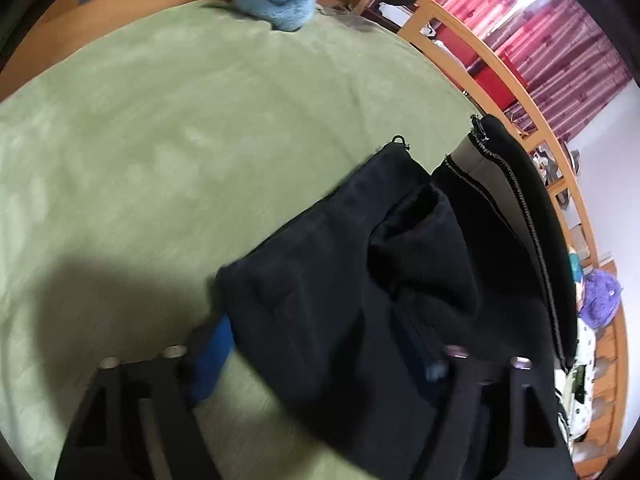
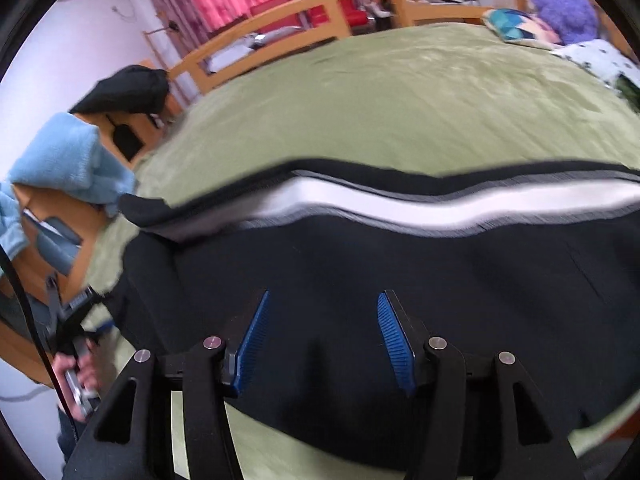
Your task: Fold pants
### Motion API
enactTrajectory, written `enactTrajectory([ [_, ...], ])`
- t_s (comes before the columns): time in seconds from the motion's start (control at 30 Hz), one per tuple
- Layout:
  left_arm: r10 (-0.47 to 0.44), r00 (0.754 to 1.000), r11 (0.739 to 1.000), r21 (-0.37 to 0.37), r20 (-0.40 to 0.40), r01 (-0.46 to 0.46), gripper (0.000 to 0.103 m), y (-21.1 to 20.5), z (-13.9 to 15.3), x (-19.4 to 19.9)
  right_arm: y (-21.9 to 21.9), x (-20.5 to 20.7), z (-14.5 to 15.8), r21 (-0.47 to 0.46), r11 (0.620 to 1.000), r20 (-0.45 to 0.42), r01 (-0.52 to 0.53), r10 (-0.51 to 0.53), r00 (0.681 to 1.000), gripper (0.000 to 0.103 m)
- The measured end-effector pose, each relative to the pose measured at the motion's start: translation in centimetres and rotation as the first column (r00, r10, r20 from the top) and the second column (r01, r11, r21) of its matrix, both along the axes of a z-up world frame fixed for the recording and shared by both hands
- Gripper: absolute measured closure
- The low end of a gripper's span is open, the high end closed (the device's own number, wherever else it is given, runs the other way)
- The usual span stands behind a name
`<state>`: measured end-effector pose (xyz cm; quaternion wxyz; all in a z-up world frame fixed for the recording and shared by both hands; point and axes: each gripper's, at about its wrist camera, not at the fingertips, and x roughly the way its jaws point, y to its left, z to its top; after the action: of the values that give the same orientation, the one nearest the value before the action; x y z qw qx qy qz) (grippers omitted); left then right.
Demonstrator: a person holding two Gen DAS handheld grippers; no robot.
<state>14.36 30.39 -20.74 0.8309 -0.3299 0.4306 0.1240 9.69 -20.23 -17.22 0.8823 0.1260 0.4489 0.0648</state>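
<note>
Black fabric pants with a white side stripe lie on a green bedspread; right gripper hovers open above them; left gripper stands parted, cloth draped across its right finger.

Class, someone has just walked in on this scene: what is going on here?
A person with a gripper in each hand is folding black pants on a green bedspread. The right gripper hangs open above the fabric, gripping nothing. The left gripper is also open, with cloth lying between its fingers.
</note>
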Motion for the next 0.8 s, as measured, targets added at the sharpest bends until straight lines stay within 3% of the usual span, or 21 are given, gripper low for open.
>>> enactTrajectory([
  [0.07, 0.043, 0.999, 0.999, -0.008, -0.013, -0.043, 0.052, 0.2, -0.2, 0.8, -1.2, -0.9, -0.5, 0.002, 0.999, -0.018, 0.044, -0.044, 0.999, 0.048],
  [0.13, 0.052, 0.999, 0.998, -0.043, -0.008, -0.052, 0.082, 0.5, -0.5, 1.0, -2.1, -1.3, -1.0, 0.034, 0.996, -0.03, 0.084, -0.083, 0.996, 0.048],
  [0.17, 0.036, 0.999, 0.997, -0.072, -0.001, -0.036, 0.09, 0.7, -0.7, 0.8, -2.5, -1.3, -1.2, 0.059, 0.993, -0.035, 0.105, -0.103, 0.994, 0.048],
  [0.23, 0.03, 0.999, 0.996, -0.088, 0.038, -0.027, 0.094, 1.3, 0.2, 0.0, -3.1, -1.2, -1.5, 0.084, 0.989, -0.044, 0.119, -0.116, 0.992, 0.048],
  [0.3, 0.058, 0.989, 0.998, -0.006, 0.133, -0.058, 0.095, 2.4, 3.5, -2.4, -3.2, -1.0, -1.3, 0.082, 0.989, -0.045, 0.12, -0.117, 0.992, 0.048],
  [0.4, 0.094, 0.98, 0.995, -0.061, 0.173, -0.085, 0.095, 4.8, 5.5, -5.3, -3.2, -1.5, -0.5, 0.057, 0.993, -0.019, 0.104, -0.103, 0.995, 0.048],
  [0.47, 0.078, 0.987, 0.997, -0.014, 0.143, -0.077, 0.094, 4.9, 5.2, -5.9, -3.2, -2.2, 0.0, 0.041, 0.994, -0.002, 0.101, -0.101, 0.995, 0.048],
  [0.6, 0.075, 0.997, 0.997, 0.007, -0.017, -0.075, 0.089, 3.9, 1.5, -5.6, -4.0, -3.2, -0.6, 0.059, 0.992, -0.014, 0.112, -0.111, 0.994, 0.048],
  [0.63, 0.075, 0.995, 0.997, 0.038, -0.065, -0.073, 0.075, 3.6, 1.3, -5.5, -4.2, -3.2, -0.8, 0.065, 0.991, -0.023, 0.116, -0.115, 0.993, 0.048],
  [0.7, 0.073, 0.983, 0.995, 0.083, -0.167, -0.06, 0.06, 3.3, 1.4, -5.4, -4.7, -3.3, -1.2, 0.08, 0.989, -0.041, 0.122, -0.119, 0.992, 0.048],
  [0.8, 0.087, 0.992, 0.986, 0.149, -0.093, -0.073, 0.057, 2.2, 4.4, -7.8, -5.2, -3.7, -1.1, 0.06, 0.991, -0.033, 0.122, -0.12, 0.992, 0.048],
])
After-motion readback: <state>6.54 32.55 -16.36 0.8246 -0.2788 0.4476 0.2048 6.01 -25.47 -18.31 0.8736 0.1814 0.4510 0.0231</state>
